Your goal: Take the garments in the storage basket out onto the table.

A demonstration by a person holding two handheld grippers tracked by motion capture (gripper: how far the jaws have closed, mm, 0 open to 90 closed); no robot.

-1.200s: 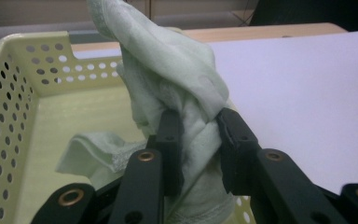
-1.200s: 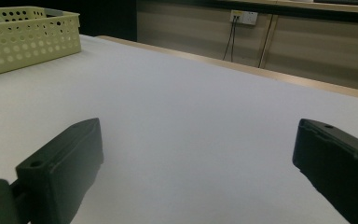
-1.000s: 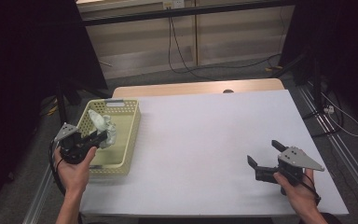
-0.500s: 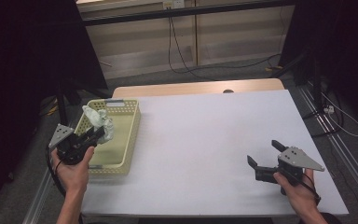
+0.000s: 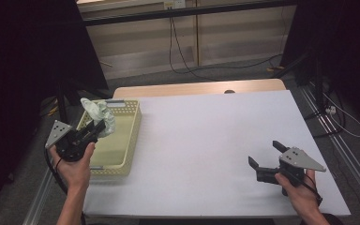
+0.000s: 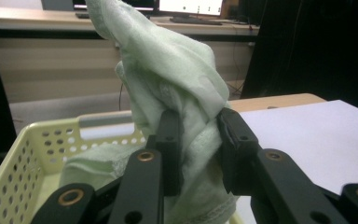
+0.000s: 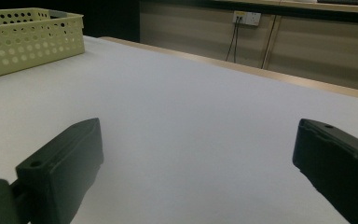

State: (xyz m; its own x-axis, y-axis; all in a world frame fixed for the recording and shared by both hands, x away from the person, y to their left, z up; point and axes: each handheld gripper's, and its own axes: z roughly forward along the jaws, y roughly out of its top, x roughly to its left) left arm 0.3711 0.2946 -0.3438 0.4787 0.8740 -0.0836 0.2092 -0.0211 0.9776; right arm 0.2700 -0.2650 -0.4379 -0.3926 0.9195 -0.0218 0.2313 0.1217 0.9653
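Over the white table (image 5: pixel 206 140), the left gripper (image 6: pixel 196 140) pinches a pale green cloth (image 6: pixel 168 79), bunched, clear of the yellow basket (image 5: pixel 133 136), while the right gripper (image 5: pixel 266 161) rests open, ready to help.

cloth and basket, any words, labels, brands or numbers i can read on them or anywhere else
None can be read.
The pale green cloth in the left gripper is plain.
The yellow basket is plain.
The bright screens behind are too blurred to read.
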